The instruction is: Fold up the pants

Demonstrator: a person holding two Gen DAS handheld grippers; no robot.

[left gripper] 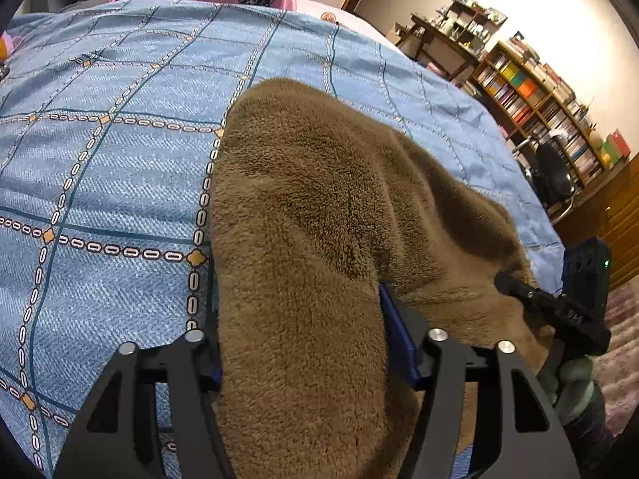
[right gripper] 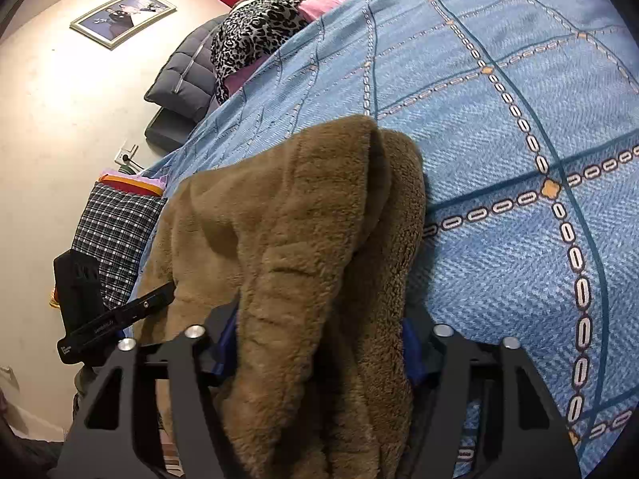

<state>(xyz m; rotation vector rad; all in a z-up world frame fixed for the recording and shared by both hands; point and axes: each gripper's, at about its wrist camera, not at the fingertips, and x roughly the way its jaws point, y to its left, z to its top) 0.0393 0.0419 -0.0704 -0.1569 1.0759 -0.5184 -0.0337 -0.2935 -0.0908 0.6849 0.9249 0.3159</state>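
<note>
The brown fleece pants lie bunched on a bed with a blue checked cover, filling the centre and lower half of both views. In the left wrist view, the left tool stands at the bottom centre with a thick fold of the pants filling the gap between its blue fingers; it grips that fold at about half width. The right tool shows at the right edge of this view, its tip touching the fleece.

In the right wrist view, the right tool likewise holds a raised ridge of the pants at the bottom centre, about half wide. The left tool sits at the lower left, against the cloth's edge. A leopard-print cloth lies at the upper centre.
</note>
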